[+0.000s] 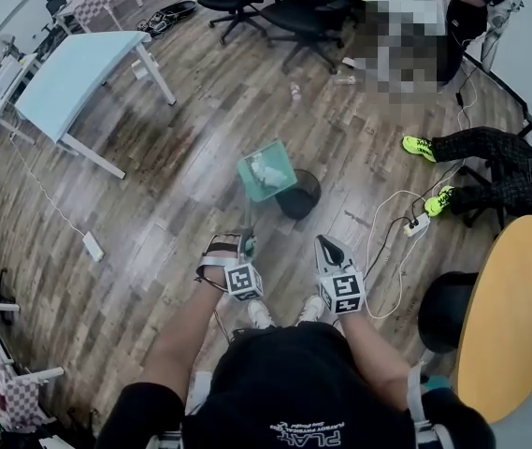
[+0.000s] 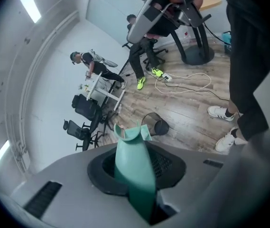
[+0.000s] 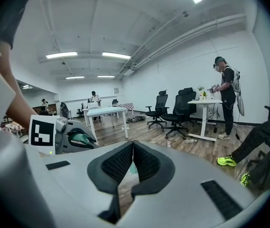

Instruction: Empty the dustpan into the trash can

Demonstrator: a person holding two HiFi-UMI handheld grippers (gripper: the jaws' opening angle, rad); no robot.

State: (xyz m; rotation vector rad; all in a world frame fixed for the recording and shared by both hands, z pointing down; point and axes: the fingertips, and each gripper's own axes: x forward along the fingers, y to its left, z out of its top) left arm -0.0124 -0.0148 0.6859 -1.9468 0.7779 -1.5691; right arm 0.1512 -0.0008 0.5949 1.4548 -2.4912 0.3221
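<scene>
Within the left tool (image 1: 246, 241), the dustpan handle (image 2: 134, 158) sits clamped.

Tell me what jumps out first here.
The green dustpan, with white scraps in it, is held up by its long handle in the left gripper, right by the black trash can in the middle of the wood floor. The right gripper is beside it, shut and empty. At the right, a seated person's neon-yellow shoes stand out.
</scene>
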